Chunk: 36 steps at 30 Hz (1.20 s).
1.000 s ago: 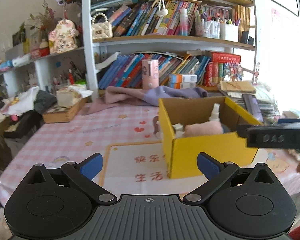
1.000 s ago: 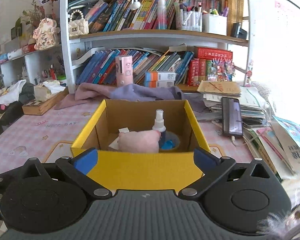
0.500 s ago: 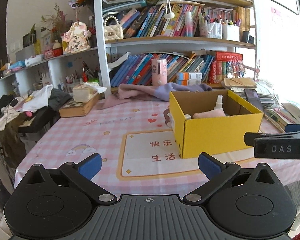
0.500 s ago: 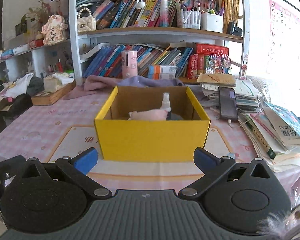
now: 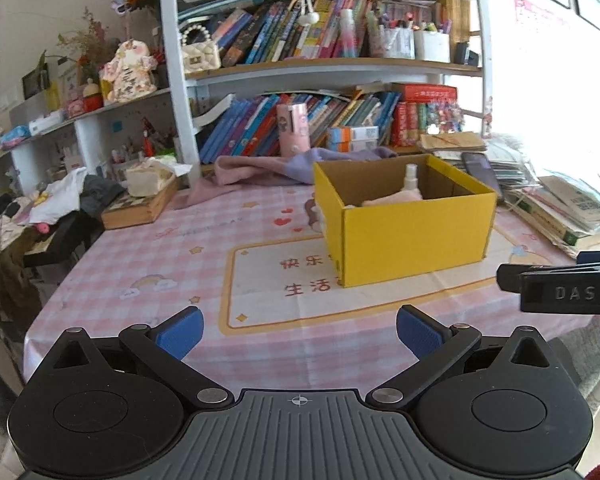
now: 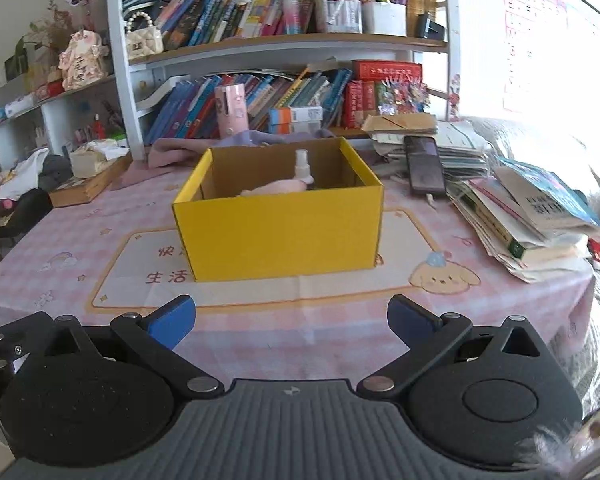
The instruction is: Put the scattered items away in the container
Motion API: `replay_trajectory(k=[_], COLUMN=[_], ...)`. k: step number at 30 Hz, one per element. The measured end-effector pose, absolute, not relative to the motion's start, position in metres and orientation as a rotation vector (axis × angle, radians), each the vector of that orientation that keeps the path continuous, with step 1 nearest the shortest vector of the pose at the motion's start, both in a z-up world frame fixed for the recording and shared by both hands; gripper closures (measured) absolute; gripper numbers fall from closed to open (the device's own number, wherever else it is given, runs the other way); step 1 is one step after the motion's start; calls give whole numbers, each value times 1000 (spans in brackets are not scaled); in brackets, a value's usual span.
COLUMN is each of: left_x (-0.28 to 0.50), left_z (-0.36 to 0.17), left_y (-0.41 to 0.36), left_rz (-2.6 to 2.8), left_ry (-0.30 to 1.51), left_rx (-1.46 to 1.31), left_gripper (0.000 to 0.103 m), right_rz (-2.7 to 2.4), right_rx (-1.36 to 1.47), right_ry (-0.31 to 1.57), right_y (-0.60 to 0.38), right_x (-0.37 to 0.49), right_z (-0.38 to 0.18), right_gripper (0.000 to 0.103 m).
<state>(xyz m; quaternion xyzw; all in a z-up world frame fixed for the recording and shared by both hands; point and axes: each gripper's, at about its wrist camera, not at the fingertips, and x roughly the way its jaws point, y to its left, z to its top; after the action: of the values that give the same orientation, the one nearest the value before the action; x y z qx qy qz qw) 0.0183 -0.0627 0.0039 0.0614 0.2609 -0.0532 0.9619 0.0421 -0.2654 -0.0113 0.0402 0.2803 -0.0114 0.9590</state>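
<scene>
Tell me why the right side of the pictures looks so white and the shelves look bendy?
Left wrist view: daylight from the window washes the right side out to white; the fisheye lens bows the shelves. Right wrist view: the same glare whitens the wall, and the shelf post curves, while the yellow box stays sharp.

one yellow box [image 6: 284, 232] – one spray bottle [image 6: 302, 164], one pink item [image 6: 276, 188] inside
</scene>
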Motion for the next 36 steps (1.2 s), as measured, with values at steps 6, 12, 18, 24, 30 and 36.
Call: replay_trajectory(k=[6, 12, 18, 24, 30, 36], left_x=[12, 16, 15, 13, 10, 10], left_z=[5, 1, -5, -5, -8, -9], left_y=[-63, -57, -44, -36, -31, -26], left_rz=[-128, -77, -58, -50, -49, -43], left_ry=[520, 567, 612, 609, 621, 627], left_rx=[124, 107, 66, 47, 38, 35], left_gripper=[0, 0, 0, 0, 0, 0], right_rz=[-19, 10, 53, 88, 90, 87], right_rx=[64, 30, -9, -33, -38, -34], right_ry=[559, 561, 577, 614, 635, 647], right_y=[-263, -255, -243, -230, -223, -220], right_x=[37, 36, 37, 38, 37, 37], right_z=[-8, -5, -4, -8, -11, -13], right_gripper=[0, 0, 0, 0, 0, 0])
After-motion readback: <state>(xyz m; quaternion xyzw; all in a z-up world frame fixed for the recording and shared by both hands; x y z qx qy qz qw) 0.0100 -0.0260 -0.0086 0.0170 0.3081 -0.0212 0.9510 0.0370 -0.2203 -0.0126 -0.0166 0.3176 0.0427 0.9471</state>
